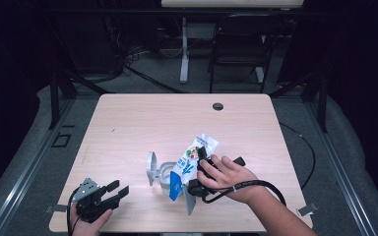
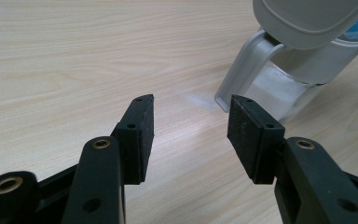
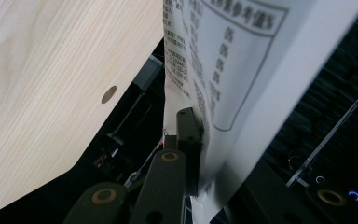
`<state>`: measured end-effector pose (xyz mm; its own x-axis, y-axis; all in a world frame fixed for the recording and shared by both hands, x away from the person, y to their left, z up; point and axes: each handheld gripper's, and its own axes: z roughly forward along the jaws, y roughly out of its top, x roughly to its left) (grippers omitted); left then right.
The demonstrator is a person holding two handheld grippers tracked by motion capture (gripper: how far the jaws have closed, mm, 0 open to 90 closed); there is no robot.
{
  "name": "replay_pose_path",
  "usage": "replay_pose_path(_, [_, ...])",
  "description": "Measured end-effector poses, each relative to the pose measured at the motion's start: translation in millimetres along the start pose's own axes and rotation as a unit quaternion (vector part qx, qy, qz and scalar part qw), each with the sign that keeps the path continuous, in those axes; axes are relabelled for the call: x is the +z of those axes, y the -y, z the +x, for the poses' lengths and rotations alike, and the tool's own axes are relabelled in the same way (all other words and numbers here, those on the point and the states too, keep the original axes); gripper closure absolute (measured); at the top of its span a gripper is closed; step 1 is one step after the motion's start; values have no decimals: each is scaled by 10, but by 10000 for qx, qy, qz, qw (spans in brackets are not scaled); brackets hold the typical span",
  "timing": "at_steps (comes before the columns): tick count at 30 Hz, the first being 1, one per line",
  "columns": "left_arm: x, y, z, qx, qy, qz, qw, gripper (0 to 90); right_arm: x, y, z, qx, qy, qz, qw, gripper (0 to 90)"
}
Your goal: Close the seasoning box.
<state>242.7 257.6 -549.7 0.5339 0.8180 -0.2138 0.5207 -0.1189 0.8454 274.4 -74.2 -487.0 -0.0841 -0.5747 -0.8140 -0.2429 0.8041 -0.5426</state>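
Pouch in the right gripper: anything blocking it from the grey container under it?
Nothing visible. The right gripper is shut on the pouch, tilted with its blue lower end at the container mouth. The lid stands open to the left.

A light wooden table (image 1: 142,123) with rounded corners and a pale grain carries the things. A small round cable hole (image 1: 218,106) sits near its far edge, right of centre. Towards the near middle a clear jug (image 1: 163,178) with a grey handle and open grey lid stands directly on the wood.
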Motion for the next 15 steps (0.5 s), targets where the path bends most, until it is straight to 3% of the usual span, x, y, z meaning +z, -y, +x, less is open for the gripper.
replay_pose_path(8, [-3, -1, 1, 5, 0, 1, 10000, 516, -7, -1, -9, -67, 45, 93, 9999, 878])
replay_pose_path(15, [-5, -3, 2, 3, -1, 5, 10000, 516, -5, 3, -3, -15, -42, 10, 10000, 879])
